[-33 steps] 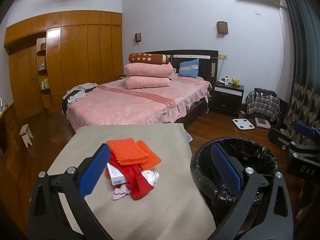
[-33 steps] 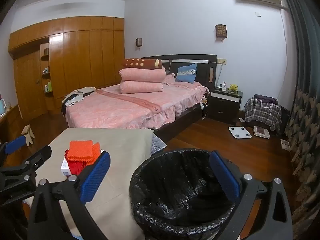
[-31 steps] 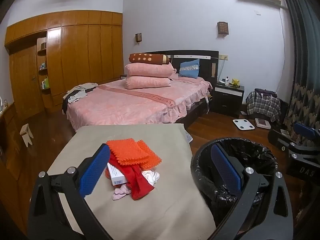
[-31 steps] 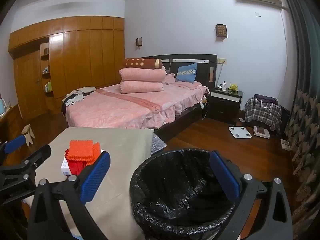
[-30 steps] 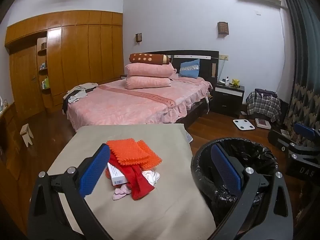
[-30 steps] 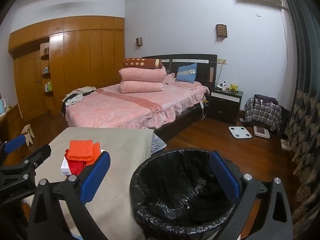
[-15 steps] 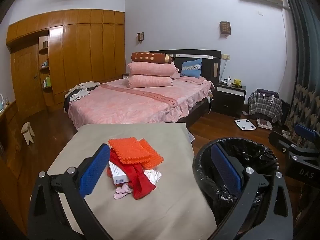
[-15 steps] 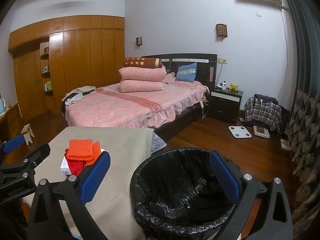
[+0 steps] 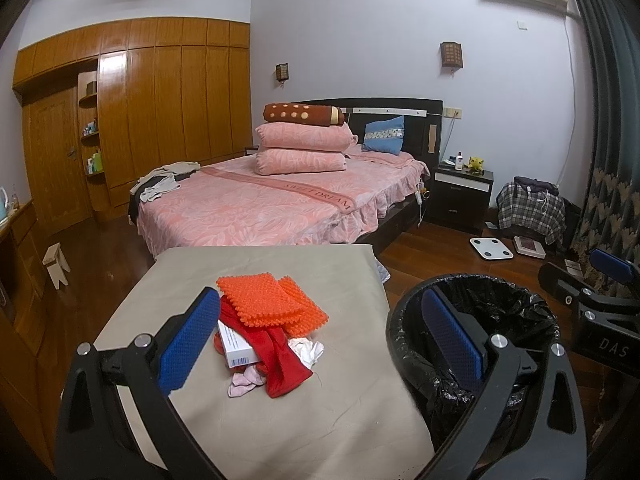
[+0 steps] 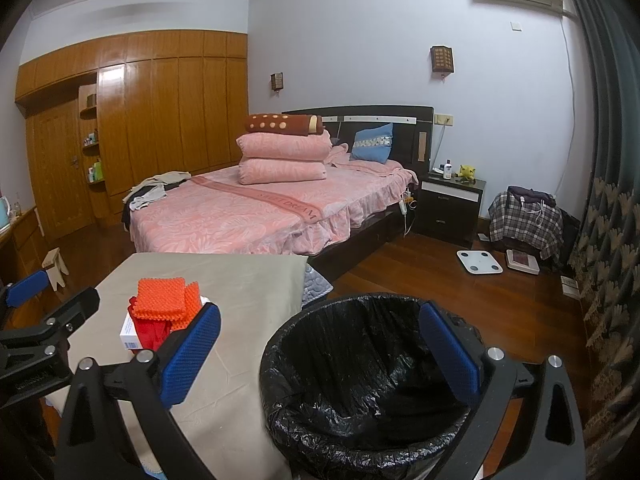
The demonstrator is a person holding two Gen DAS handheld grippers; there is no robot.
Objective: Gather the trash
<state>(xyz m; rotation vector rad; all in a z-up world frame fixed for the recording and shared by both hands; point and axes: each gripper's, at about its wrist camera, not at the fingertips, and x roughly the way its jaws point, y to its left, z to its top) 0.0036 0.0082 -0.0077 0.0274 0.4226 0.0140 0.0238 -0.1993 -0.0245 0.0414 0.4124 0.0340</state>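
A pile lies on the grey table (image 9: pixel 256 272): orange textured cloths (image 9: pixel 264 300), a red cloth (image 9: pixel 276 360), a white box (image 9: pixel 236 344), crumpled white tissue (image 9: pixel 306 350) and a pink scrap (image 9: pixel 246 382). A black-lined trash bin (image 9: pixel 476 320) stands right of the table. My left gripper (image 9: pixel 320 340) is open and empty, above the table's near part, short of the pile. My right gripper (image 10: pixel 320 356) is open and empty over the bin (image 10: pixel 360 368). The pile also shows in the right wrist view (image 10: pixel 164 308).
A pink bed (image 9: pixel 260 208) with stacked pillows stands beyond the table. A dark nightstand (image 9: pixel 460 196), a white scale (image 9: pixel 491 248) and a plaid-covered item (image 9: pixel 528 208) are on the right. A wooden wardrobe (image 9: pixel 160 112) lines the left wall; a small stool (image 9: pixel 56 264) stands on the floor.
Both views have shifted very slightly; the pile and the bin stay in place, and both grippers stay open.
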